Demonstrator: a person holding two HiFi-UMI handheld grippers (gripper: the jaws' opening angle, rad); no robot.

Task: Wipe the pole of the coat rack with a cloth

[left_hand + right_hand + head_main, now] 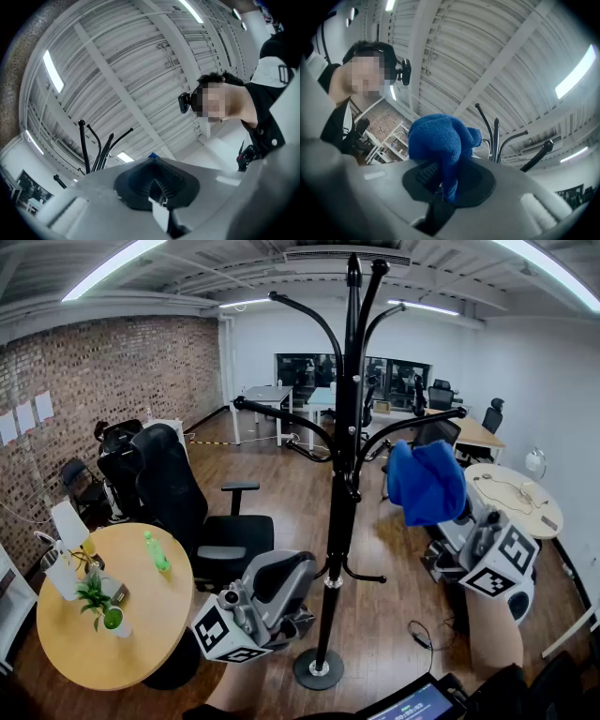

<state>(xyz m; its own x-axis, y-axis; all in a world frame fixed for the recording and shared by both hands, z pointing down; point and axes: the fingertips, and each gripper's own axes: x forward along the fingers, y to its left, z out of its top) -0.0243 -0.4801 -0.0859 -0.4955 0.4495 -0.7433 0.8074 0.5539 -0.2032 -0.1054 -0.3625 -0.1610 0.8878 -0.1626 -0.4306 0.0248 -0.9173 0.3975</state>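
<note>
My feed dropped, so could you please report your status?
Left gripper shut, empty, held low. Right gripper shut on blue cloth, raised right of coat rack pole, not touching. Nothing between cloth and pole.

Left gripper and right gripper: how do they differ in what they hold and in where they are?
The right gripper is shut on a blue cloth; the left gripper is shut on nothing. In the head view the right gripper is right of the pole, the left gripper left of it and lower. Both point up toward the ceiling; neither touches the pole.
</note>
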